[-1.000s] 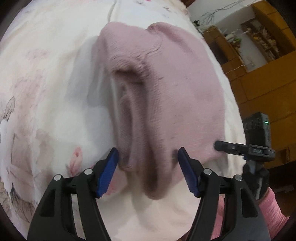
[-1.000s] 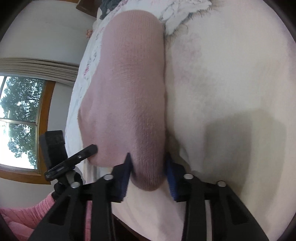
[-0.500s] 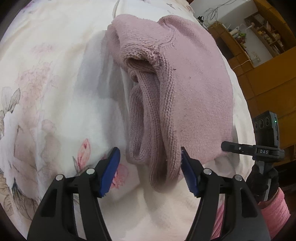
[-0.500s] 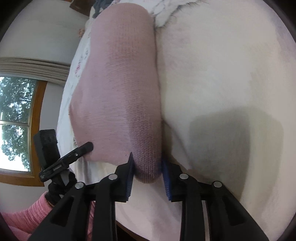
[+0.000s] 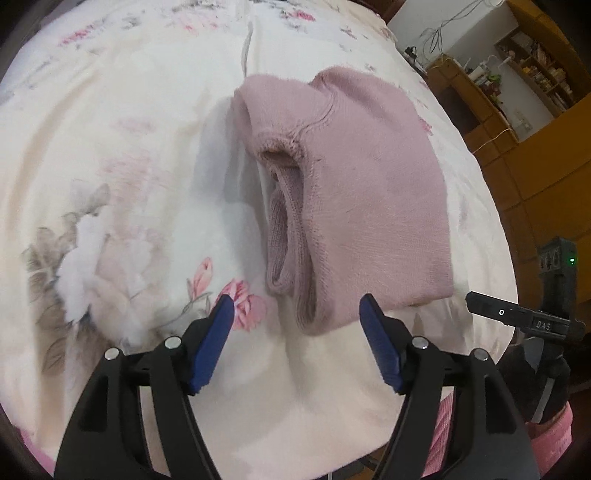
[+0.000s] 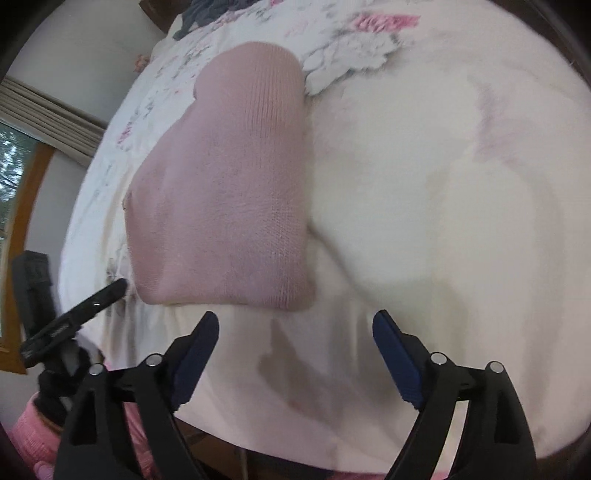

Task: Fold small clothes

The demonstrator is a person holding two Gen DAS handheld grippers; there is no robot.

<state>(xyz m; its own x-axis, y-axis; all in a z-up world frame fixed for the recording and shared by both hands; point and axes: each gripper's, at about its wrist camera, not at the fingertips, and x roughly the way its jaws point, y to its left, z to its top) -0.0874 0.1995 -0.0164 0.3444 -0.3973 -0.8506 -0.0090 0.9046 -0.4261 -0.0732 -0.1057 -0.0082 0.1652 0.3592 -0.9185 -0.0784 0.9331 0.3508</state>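
A bedroom in a home is shown. The whole foreground is taken up by a bed covered with a cream floral bedspread point(image 5: 122, 155), printed with pink and grey blossoms. To one side, yellow-brown wooden cabinets point(image 5: 543, 155) and open shelves point(image 5: 535, 70) crowded with small household items are seen, with loose cables point(image 5: 439, 33) hung on a white wall. On the other side, a wood-framed window point(image 6: 18, 206) with a beige curtain point(image 6: 40, 114) is seen, and a dark headboard point(image 6: 155, 11) stands at the bed's far end.
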